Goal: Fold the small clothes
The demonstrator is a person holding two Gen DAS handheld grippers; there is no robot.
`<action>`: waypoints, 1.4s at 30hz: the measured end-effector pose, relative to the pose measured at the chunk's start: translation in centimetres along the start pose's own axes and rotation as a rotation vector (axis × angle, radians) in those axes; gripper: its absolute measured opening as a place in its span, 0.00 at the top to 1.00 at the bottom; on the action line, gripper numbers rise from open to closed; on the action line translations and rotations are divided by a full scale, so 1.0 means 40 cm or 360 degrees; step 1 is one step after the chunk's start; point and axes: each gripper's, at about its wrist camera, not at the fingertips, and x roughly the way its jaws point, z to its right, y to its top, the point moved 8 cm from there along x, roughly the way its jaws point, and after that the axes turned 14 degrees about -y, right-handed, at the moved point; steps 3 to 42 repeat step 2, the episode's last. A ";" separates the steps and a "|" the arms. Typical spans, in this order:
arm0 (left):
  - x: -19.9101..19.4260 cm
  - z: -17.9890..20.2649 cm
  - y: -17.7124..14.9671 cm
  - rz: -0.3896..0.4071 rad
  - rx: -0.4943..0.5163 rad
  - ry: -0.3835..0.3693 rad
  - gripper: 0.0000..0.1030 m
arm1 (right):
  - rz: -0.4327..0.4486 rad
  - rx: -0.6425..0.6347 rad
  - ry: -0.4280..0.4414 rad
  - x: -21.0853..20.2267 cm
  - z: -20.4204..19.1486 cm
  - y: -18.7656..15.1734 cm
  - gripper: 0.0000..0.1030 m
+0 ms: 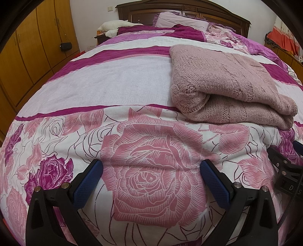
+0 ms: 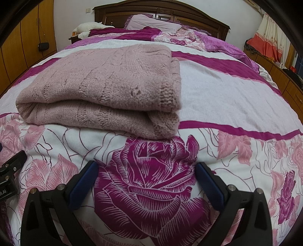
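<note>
Blue-padded fingers of the left gripper (image 1: 151, 170) stand spread wide over a pink rose printed on the bedspread (image 1: 117, 83), holding nothing; the right gripper (image 2: 146, 173) is likewise released, its fingers parted above a dark magenta rose, and both sit near the foot edge of the bed. Ahead of them, the pink knitted sweater (image 2: 106, 83) lies already doubled over into a thick rectangular bundle, its folded layers facing the grippers and its far edge toward the headboard (image 1: 181, 11). It rests roughly midway across the bed, between the two grippers' lines of sight and apart from both. Judging by that neat stack, the folding looks finished or nearly so, with both tools off the garment. Any further move would call for reaching forward to the near folded edge, either to halve the bundle again or to press it flat.
</note>
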 end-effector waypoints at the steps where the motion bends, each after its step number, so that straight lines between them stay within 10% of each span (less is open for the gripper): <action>1: 0.000 0.000 0.000 0.0002 0.0001 0.0000 0.16 | 0.0000 0.0000 0.0000 0.000 0.000 0.000 0.00; 42: 0.000 0.000 -0.001 0.0003 0.0001 0.0001 0.16 | 0.0000 0.0000 0.0000 0.000 0.000 0.000 0.00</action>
